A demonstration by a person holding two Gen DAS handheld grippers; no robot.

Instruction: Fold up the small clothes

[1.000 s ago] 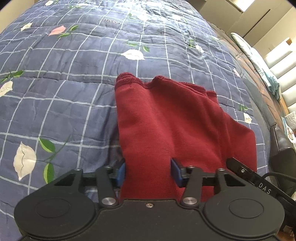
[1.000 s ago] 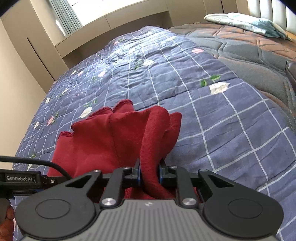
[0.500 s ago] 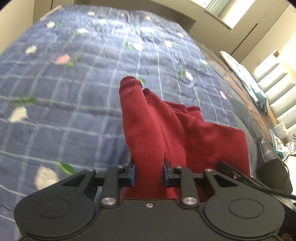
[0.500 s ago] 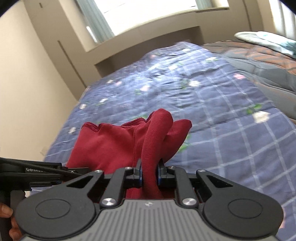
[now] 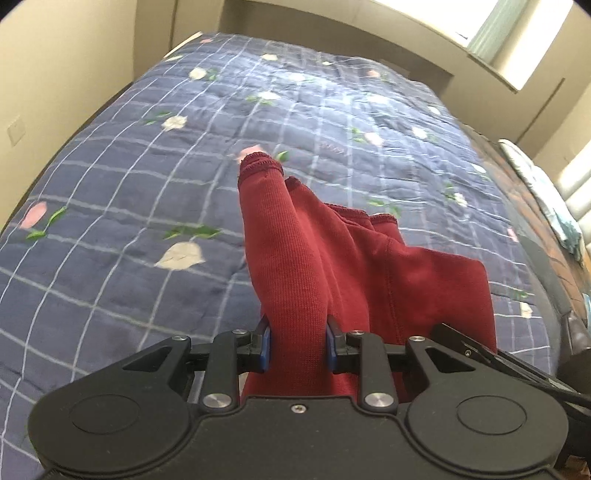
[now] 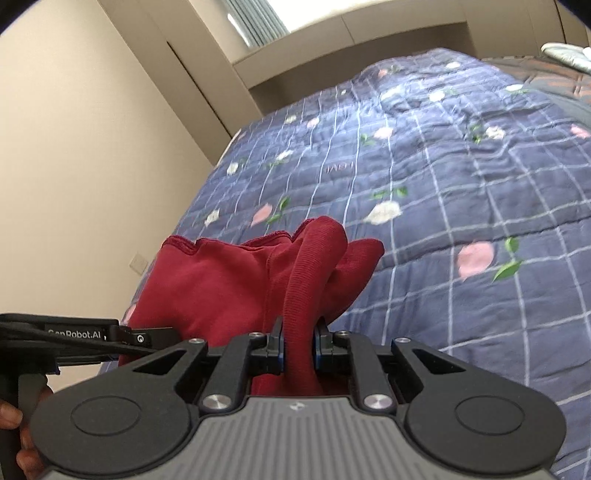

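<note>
Both my tools grip the red garment (image 5: 306,258): left tool (image 5: 298,345), right tool (image 6: 298,349). It hangs forward from them over the bed (image 5: 147,184), long axis away.

A bed (image 5: 147,280) fills the room, spread with a navy quilt (image 6: 461,177) gridded in pale lines and scattered with pink and white flowers. Beige walls (image 6: 81,155) rise at nine o'clock. At twelve o'clock a bright window (image 5: 517,33) with a pale curtain (image 6: 258,22) sits above a boxed ledge (image 6: 369,40).
</note>
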